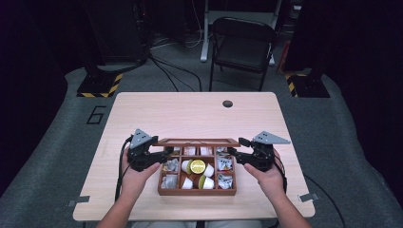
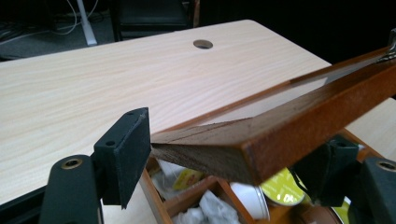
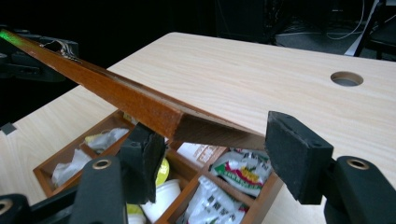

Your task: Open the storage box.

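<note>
Your left gripper (image 1: 164, 153) sits at the left end of the wooden compartment box (image 1: 196, 191), and your right gripper (image 1: 234, 153) at its right end, with a hand behind each. The box lies on the light wood table (image 1: 190, 111), toward your edge of it, well short of the round cable hole (image 1: 227, 103) at the far side.

The box's glass-paned wooden lid (image 1: 197, 141) is raised above the compartments, hinged along the box's far side, its front edge lifted. In the left gripper view the lid's corner (image 2: 233, 156) lies between your two jaws: one pad (image 2: 123, 156) touches the lid's end, the other pad (image 2: 327, 170) is tucked under the frame. The jaws stand fairly wide, and you appear to have the corner held, though the far contact is partly hidden.

In the right gripper view the lid's other corner (image 3: 182, 123) rests against one pad (image 3: 144, 161), while the other pad (image 3: 296, 156) stands clearly apart from the wood. These jaws are spread wide, and I cannot tell if they grip anything; the lid seems propped on one jaw.

Under the lid, the box's middle compartments hold white capsule cups (image 1: 209, 171) and a yellow-lidded one (image 1: 197, 166). The side compartments hold crumpled sachets (image 1: 170, 166) on the left and printed packets (image 3: 243, 170) on the right.

A dark folding chair (image 1: 242, 45) stands beyond the table's far edge.
</note>
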`<state>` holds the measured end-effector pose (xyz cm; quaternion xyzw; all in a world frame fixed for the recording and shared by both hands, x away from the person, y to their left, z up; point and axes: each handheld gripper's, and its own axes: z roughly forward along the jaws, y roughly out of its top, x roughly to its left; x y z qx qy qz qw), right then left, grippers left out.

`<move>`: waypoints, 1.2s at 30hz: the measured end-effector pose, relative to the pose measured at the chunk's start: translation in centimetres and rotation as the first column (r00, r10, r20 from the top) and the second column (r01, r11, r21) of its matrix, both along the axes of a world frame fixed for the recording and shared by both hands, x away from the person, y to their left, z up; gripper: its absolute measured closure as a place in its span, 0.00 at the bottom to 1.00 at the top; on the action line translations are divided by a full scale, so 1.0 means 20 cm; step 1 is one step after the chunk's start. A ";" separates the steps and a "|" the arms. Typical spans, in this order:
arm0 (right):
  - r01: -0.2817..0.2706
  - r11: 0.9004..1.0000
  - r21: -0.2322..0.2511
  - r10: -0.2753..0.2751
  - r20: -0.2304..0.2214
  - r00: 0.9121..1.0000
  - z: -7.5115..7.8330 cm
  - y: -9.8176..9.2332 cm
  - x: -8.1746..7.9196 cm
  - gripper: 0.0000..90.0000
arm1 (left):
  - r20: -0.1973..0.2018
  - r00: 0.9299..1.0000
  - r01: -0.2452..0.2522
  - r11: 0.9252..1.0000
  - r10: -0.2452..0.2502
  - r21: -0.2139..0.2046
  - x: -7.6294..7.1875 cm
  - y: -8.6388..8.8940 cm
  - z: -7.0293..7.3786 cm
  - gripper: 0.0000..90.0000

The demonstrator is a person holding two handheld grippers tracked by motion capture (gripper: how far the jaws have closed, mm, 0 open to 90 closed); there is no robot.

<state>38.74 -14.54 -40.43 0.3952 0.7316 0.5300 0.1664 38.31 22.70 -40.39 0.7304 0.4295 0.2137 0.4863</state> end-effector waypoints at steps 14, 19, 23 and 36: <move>0.045 0.999 -0.012 -0.044 0.023 0.999 0.02 0.05 0.12 0.40 | 0.016 1.000 -0.018 1.000 0.018 -0.006 0.13 -0.03 0.01 0.28; 0.068 0.998 -0.002 -0.068 0.024 0.997 0.01 0.08 0.15 0.37 | 0.019 0.999 -0.026 0.999 0.026 -0.023 0.16 -0.04 0.02 0.28; 0.084 0.996 -0.008 -0.084 0.029 0.996 0.00 0.10 0.17 0.37 | 0.022 0.999 -0.025 0.999 0.025 -0.041 0.18 -0.03 0.01 0.28; 0.098 0.994 -0.048 -0.097 0.018 0.995 -0.04 0.12 0.27 0.37 | 0.025 0.999 -0.034 0.996 0.036 -0.082 0.26 -0.03 -0.01 0.28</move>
